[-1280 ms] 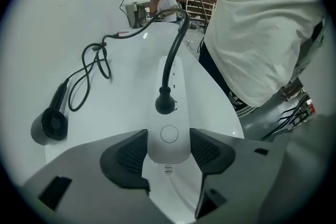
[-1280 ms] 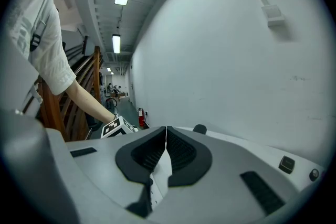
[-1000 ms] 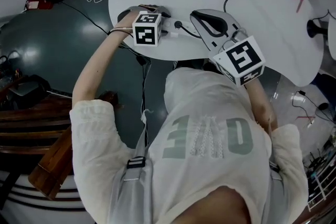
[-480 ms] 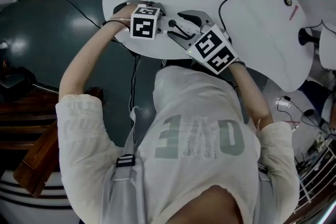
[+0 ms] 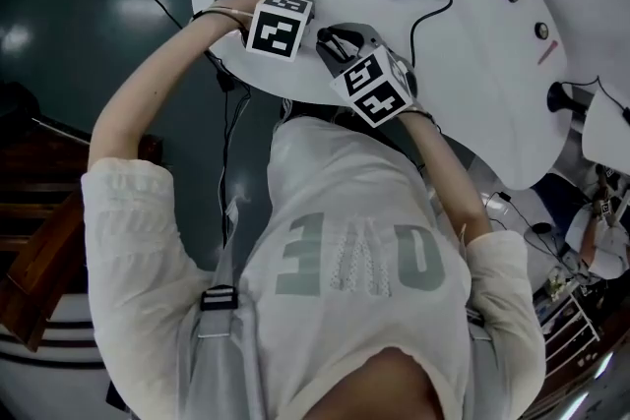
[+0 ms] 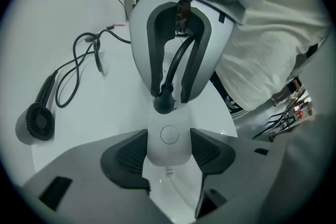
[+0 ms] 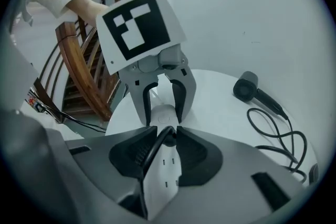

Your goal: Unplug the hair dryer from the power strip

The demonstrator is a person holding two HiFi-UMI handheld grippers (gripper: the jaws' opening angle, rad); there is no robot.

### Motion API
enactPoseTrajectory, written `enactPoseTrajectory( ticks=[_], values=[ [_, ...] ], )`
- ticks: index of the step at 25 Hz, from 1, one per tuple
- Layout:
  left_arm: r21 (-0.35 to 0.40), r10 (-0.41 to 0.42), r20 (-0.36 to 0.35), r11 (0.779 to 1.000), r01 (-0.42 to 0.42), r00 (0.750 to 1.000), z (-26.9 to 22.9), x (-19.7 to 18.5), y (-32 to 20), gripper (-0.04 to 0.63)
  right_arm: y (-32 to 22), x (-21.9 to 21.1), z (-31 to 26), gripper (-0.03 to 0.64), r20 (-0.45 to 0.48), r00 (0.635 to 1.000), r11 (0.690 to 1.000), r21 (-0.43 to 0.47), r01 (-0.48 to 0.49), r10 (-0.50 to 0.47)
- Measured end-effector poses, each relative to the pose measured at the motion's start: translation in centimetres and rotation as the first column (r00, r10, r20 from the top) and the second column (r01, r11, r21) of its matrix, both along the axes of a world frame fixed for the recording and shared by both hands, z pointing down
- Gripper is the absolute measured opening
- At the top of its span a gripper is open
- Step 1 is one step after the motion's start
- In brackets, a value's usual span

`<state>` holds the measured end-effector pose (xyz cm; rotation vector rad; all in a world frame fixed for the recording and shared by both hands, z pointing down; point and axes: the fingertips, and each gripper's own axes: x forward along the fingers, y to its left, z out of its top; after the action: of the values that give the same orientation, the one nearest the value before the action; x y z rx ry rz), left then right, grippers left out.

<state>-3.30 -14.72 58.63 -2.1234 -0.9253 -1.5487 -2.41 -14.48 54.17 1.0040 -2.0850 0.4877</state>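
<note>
The left gripper (image 6: pixel 169 150) is clamped on the sides of the power strip (image 6: pixel 168 136) at its near end. The strip lies flat on the table (image 6: pixel 105 107), its long axis running straight ahead from those jaws toward the right gripper (image 7: pixel 167 134), which faces it. The right jaws have just been closing and pinch the black plug (image 6: pixel 164 102) that stands up from the strip, and its cord (image 7: pixel 149 157) trails back between them. The hair dryer (image 7: pixel 245 86) lies well off to that gripper's right, with its handle running further right.

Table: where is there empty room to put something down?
Bare table lies between the cord and the round knob. Crowded: the near edge, where the left gripper holds the power strip and the right gripper's jaws have just been closing on the plug. Cord clutters the far side by the hair dryer.
</note>
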Motion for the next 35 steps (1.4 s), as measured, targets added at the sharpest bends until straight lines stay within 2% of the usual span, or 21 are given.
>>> enactPoseTrajectory(
  ticks=[3, 6, 9, 11, 13, 15, 19, 24, 26, 28, 30, 32, 34, 35],
  values=[
    [0.002, 0.0, 0.004, 1.0, 0.0, 1.0, 0.0, 0.1, 0.0, 0.264, -0.1, 0.1, 0.3, 0.079, -0.043, 0.999, 1.0, 0.028, 0.014, -0.013],
    [0.008, 0.0, 0.014, 1.0, 0.0, 1.0, 0.1, 0.0, 0.0, 0.264, -0.2, 0.1, 0.2, 0.065, -0.015, 1.0, 0.999, 0.038, 0.001, 0.0],
    [0.02, 0.006, 0.028, 1.0, -0.007, 1.0, 0.2, 0.0, 0.1, 0.264, -0.2, 0.6, 0.4, 0.06, 0.106, 0.991, 0.997, -0.022, -0.076, 0.078],
    [0.021, 0.007, 0.033, 1.0, -0.008, 0.999, 0.3, 0.0, 0.2, 0.264, -0.4, 1.2, 0.5, 0.058, 0.197, 0.967, 0.985, -0.095, -0.146, 0.163],
    [0.016, -0.005, 0.034, 1.0, 0.005, 0.999, 0.3, 0.1, 0.2, 0.264, -0.7, 1.5, 0.4, 0.058, 0.243, 0.946, 0.973, -0.137, -0.184, 0.213],
    [0.008, -0.013, 0.038, 1.0, 0.013, 0.999, 0.3, 0.3, 0.4, 0.264, -0.7, 1.5, 0.2, 0.057, 0.231, 0.953, 0.979, -0.11, -0.173, 0.195],
    [0.032, 0.017, 0.09, 0.999, -0.02, 0.996, 0.5, 0.3, 0.3, 0.265, -0.2, 1.6, -0.2, 0.054, 0.198, 0.972, 0.992, -0.031, -0.126, 0.129],
    [0.025, -0.014, 0.097, 1.0, 0.011, 0.995, 0.5, 1.2, 0.8, 0.267, 0.0, 2.6, -0.4, 0.054, 0.292, 0.936, 0.98, -0.079, -0.181, 0.197],
    [0.037, -0.001, 0.116, 0.999, -0.004, 0.993, 0.6, 1.3, 0.8, 0.268, 0.1, 2.7, -0.8, 0.052, 0.228, 0.963, 0.99, -0.027, -0.141, 0.144],
    [0.036, 0.012, 0.126, 0.999, -0.017, 0.992, 0.6, 1.5, 0.8, 0.27, 0.4, 2.3, -1.4, 0.052, 0.132, 0.99, 0.997, 0.041, -0.058, 0.052],
    [0.026, 0.003, 0.121, 1.0, -0.007, 0.993, 0.6, 1.5, 0.8, 0.274, 0.7, 1.5, -2.1, 0.052, 0.041, 0.998, 0.993, 0.113, 0.043, -0.048],
    [0.02, -0.01, 0.109, 1.0, 0.008, 0.994, 0.5, 1.3, 0.9, 0.282, 1.2, 0.8, -2.5, 0.052, -0.042, 0.991, 0.977, 0.165, 0.135, -0.13],
    [0.019, -0.024, 0.108, 1.0, 0.022, 0.994, 0.5, 1.3, 1.1, 0.285, 1.6, 0.7, -2.4, 0.052, -0.045, 0.987, 0.974, 0.16, 0.157, -0.152],
    [0.019, -0.032, 0.108, 0.999, 0.03, 0.994, 0.5, 1.4, 1.0, 0.285, 1.5, 1.0, -2.3, 0.052, -0.001, 0.992, 0.983, 0.134, 0.128, -0.129]
  ],
)
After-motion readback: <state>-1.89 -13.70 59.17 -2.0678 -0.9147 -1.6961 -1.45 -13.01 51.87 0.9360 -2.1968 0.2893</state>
